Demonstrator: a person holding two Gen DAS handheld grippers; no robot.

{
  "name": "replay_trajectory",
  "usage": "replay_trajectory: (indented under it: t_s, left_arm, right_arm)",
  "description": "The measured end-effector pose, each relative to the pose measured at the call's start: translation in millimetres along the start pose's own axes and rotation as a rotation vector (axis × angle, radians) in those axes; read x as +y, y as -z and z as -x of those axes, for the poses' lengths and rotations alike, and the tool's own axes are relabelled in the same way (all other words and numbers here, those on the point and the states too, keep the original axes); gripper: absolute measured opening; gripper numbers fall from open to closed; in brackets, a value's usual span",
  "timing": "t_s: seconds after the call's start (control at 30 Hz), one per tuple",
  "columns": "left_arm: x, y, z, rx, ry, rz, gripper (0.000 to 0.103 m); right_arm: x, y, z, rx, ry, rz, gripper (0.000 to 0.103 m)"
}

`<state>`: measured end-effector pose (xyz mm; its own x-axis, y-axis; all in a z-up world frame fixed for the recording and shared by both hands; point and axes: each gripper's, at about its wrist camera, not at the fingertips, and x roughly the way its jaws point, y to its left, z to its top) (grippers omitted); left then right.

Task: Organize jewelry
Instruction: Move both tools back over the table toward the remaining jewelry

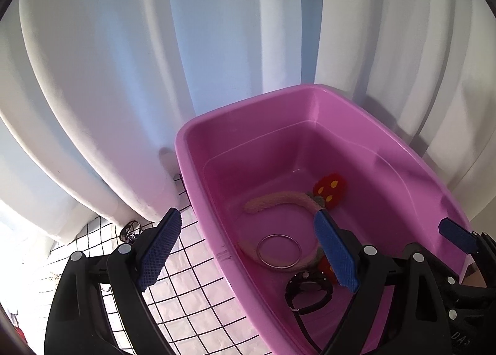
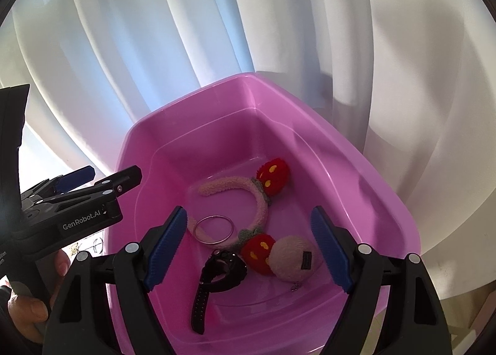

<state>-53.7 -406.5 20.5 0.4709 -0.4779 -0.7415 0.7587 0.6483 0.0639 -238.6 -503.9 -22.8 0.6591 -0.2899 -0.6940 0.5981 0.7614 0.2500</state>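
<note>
Four pieces lie in the pink tub [image 2: 365, 150].

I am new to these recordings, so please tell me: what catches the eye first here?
The pink tub fills the middle, before white curtains. Inside lie a fuzzy headband with red pompoms, a metal ring and a black watch. The open right gripper hovers above them.

Pink tub [image 2: 356, 150], blk watch [image 2: 221, 271] (blue fingers [image 2: 166, 246]).
</note>
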Motion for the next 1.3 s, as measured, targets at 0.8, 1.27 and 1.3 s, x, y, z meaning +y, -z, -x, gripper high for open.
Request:
replay_trajectory:
  t_s: [0.8, 1.27, 1.3]
  left_arm:
    - [110, 46, 50, -0.032, -0.098, 0.181, 0.086]
    - [223, 103, 71, -0.002, -0.206, 0.370, 0.088]
    - [232, 109, 72, 0.005, -0.216, 0.385, 0.088]
  right_arm:
    - [102, 18, 15, -0.020, -0.111, 0.160, 0.078]
    - [205, 42, -11, 0.041, -0.233, 0.323, 0.078]
    - [211, 44, -14, 0.049, -0.237, 0.332, 0.078]
